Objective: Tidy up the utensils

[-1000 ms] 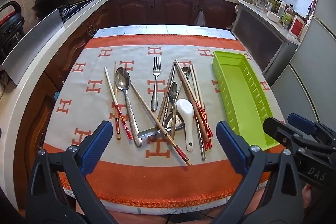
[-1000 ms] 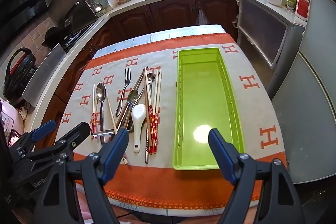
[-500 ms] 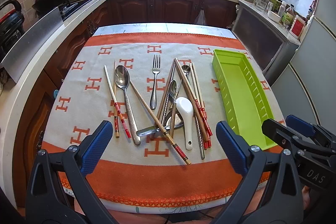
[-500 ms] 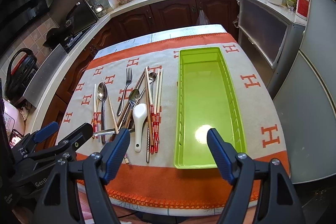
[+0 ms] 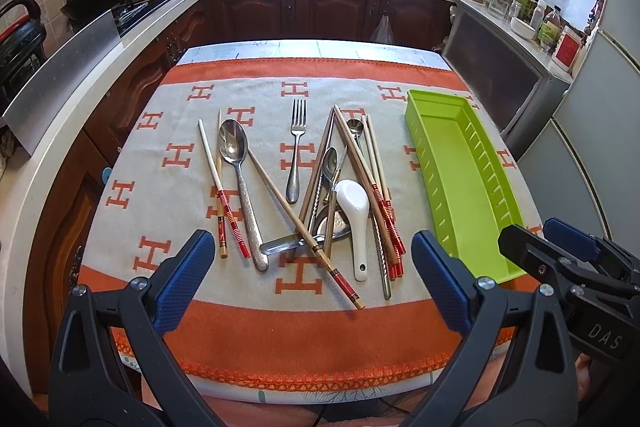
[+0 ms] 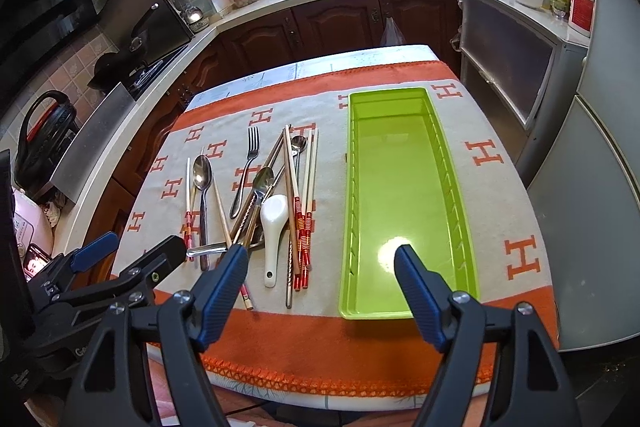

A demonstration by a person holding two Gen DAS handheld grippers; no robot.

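Just bare green tray (image 6: pixel 408 187), utensils (image 6: pixel 276 203) beside.

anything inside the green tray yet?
No. The green tray holds nothing; its bare floor shows a light glare. The right hand-held gripper hides only part of the near end.

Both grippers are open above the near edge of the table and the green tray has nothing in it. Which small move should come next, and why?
Probably lower the right gripper onto the white ceramic spoon. It lies on top of the pile with its handle toward the near edge, close beside the green tray, so it should lift without disturbing much. The left gripper is open too, but the chopsticks ahead of it cross other pieces.
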